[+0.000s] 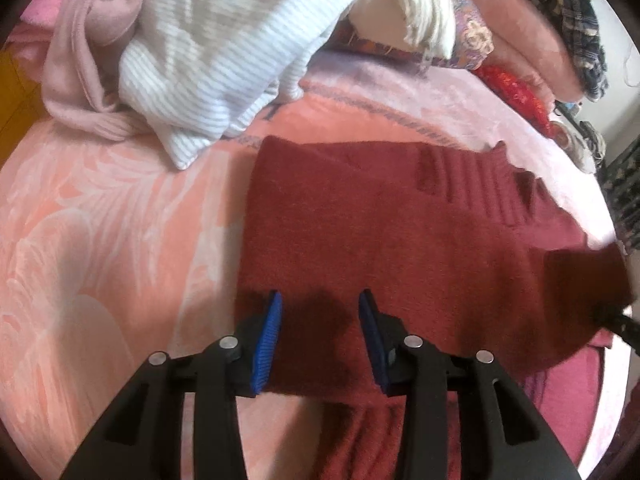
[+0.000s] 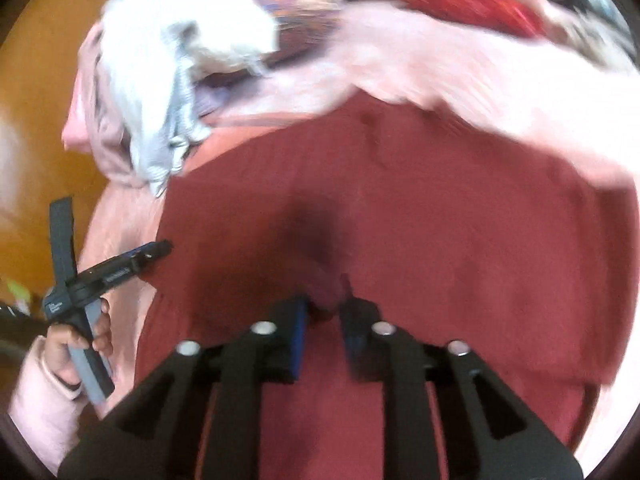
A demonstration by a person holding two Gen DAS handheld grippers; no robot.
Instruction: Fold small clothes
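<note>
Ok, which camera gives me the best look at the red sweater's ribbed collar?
The left wrist view. There the red sweater lies flat on the bed and its ribbed collar is sharp at its far edge. The right wrist view is blurred and close: it shows mostly red knit bunched between the right gripper fingers, with no collar visible.

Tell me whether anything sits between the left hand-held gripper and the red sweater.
Nothing visible does. The left hand-held gripper hangs open directly over the near edge of the red sweater, with only bare knit between its blue pads. The striped white garment lies farther back on the bed, clear of that path.
</note>
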